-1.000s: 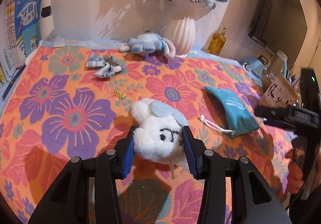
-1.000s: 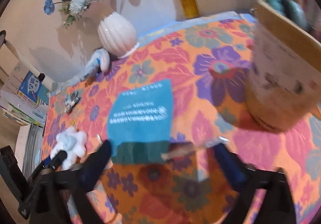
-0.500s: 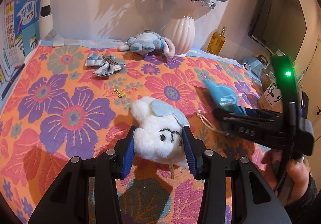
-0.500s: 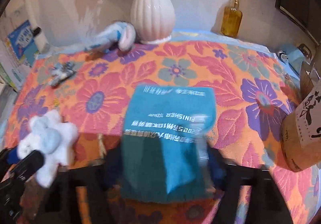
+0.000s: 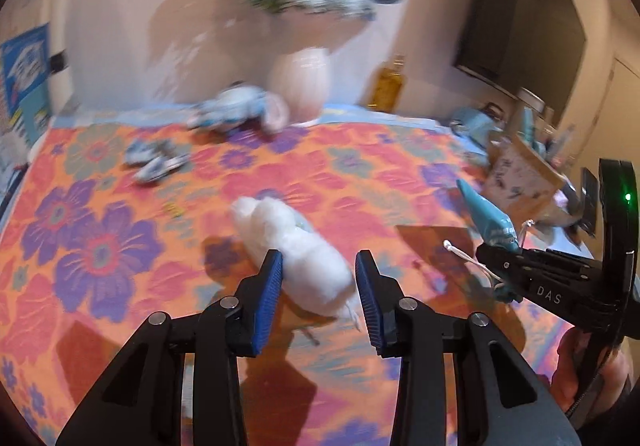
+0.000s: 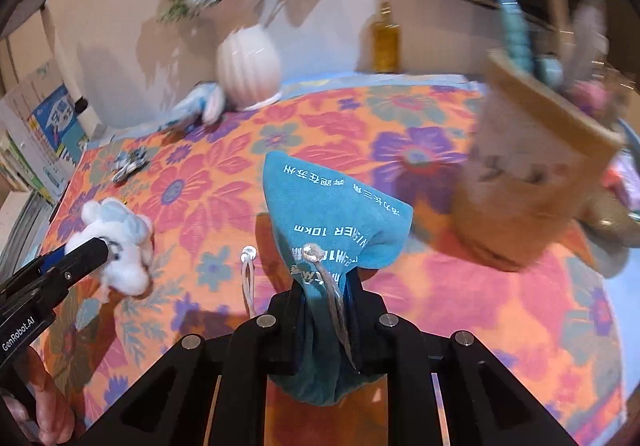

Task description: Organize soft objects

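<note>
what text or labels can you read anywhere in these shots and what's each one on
"DAS": on the body of the right gripper, in the left wrist view.
"GenRobot.AI": on the body of the left gripper, in the right wrist view.
"10km": on the teal pouch, printed upside down; the letters beside it are partly creased, and the Chinese lines above are too small to read surely.
Blue book cover: characters too blurred.
Brown paper bag: marks too blurred.

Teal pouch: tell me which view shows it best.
Right wrist view. The pouch fills the centre, printed face readable, its neck pinched in the right tool. The left wrist view shows only a narrow edge-on sliver at the far right.
</note>
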